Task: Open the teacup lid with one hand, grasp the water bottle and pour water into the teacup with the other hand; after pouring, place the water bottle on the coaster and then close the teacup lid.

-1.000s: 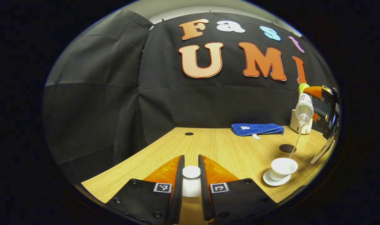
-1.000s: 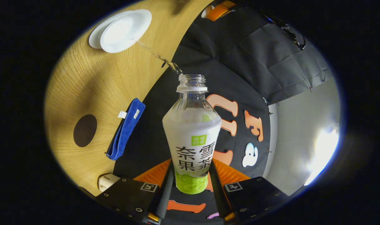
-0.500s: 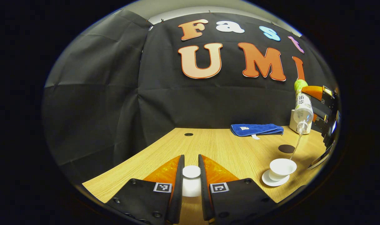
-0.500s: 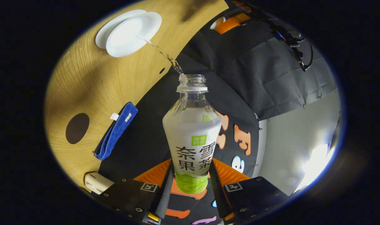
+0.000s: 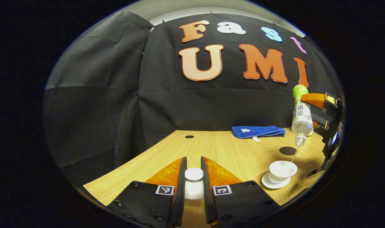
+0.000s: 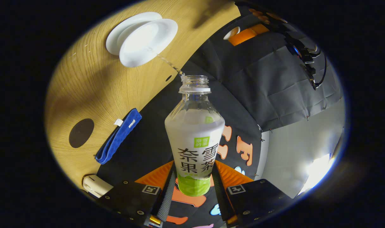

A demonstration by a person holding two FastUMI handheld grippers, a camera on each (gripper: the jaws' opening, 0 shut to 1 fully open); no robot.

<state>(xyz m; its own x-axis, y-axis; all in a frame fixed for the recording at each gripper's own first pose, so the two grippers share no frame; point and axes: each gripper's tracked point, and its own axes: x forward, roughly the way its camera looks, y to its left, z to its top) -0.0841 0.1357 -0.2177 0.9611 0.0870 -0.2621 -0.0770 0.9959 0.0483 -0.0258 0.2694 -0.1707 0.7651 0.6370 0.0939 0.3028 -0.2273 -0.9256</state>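
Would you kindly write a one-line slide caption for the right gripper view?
Right gripper tilts the water bottle, a thin stream falling into the teacup.

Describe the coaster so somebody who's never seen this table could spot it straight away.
Start at the wooden table and find the folded blue cloth near the back wall. Between that cloth and the white teacup on its saucer lies the coaster. It is the one flat, dark, round disc there, with nothing on it.

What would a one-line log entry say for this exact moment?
stage: pouring | right gripper: shut on water bottle, tilted over teacup | left gripper: shut on teacup lid | coaster: bare
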